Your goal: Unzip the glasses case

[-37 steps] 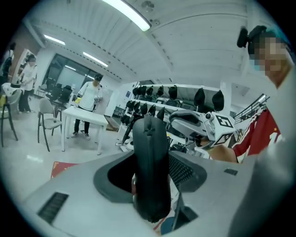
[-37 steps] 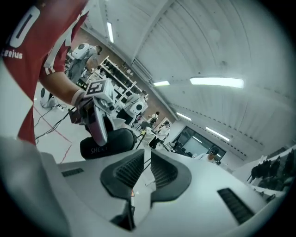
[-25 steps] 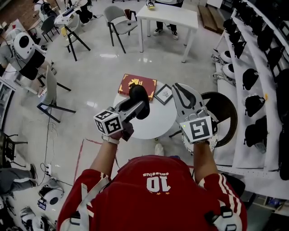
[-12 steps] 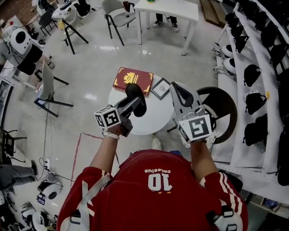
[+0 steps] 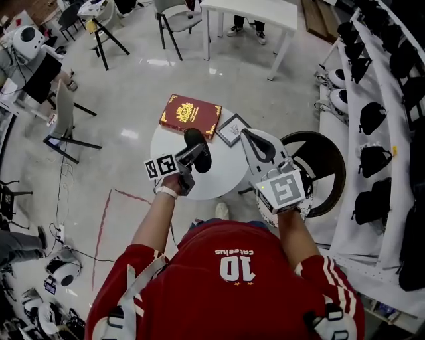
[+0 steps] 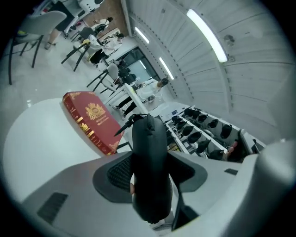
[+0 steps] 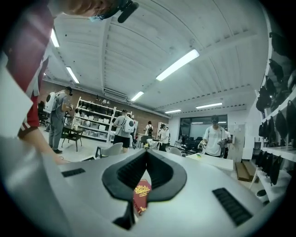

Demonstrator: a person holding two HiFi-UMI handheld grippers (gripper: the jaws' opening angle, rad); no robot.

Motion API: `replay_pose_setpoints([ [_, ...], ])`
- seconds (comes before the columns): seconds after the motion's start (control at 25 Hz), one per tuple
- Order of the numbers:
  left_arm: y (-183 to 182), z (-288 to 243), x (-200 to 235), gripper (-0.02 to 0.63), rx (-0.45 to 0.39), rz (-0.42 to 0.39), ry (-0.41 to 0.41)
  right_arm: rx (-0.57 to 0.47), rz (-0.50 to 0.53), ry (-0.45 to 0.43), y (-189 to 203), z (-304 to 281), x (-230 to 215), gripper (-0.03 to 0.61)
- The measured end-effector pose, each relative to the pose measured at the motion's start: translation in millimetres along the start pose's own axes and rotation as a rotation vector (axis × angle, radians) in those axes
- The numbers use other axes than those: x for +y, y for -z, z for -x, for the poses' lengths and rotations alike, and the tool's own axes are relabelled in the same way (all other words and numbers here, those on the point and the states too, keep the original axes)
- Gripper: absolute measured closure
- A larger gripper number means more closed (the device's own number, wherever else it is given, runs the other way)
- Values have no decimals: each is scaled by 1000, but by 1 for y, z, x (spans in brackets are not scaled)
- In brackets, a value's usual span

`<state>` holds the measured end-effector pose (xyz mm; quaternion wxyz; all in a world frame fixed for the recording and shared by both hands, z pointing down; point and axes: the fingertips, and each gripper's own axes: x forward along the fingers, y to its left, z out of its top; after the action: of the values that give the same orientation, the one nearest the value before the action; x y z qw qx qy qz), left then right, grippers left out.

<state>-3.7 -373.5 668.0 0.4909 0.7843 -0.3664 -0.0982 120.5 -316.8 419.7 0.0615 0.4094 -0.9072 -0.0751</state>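
A black glasses case sits clamped lengthwise in my left gripper, held just above the round white table. In the left gripper view the case fills the gap between the jaws. Its zip pull sticks out at the far end. My right gripper hovers to the right of the case, shut and empty. In the right gripper view its pads meet, and only the red book shows below them.
On the table's far side lie a red book with gold print and a small framed picture. A dark round seat stands to the right, against shelves of black bags. Chairs and a white table stand farther off.
Both grippers have come down toward the round table, the left one farther and rolled, with the case still in it. The right gripper's jaws have closed.
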Motion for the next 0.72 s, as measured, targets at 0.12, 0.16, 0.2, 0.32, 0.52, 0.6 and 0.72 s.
replay_pose_setpoints([
  [0.12, 13, -14, 44, 388, 15, 71, -65, 37, 52, -19, 10, -2, -5, 563],
  [0.16, 18, -18, 56, 388, 23, 87, -84, 47, 58, -19, 13, -2, -8, 563],
  [0.2, 23, -21, 67, 388, 33, 102, -101, 55, 57, -19, 15, -2, -11, 563],
  [0.32, 36, -31, 91, 388, 58, 137, -131, 77, 64, -18, 22, -1, -16, 563],
  [0.52, 55, -45, 120, 387, 85, 173, -175, 129, 85, -16, 35, 0, -24, 563],
  [0.6, 62, -45, 131, 385, 90, 191, -195, 146, 91, -18, 40, 1, -25, 563],
  [0.72, 68, -44, 142, 383, 99, 208, -215, 167, 100, -20, 46, 0, -25, 563],
])
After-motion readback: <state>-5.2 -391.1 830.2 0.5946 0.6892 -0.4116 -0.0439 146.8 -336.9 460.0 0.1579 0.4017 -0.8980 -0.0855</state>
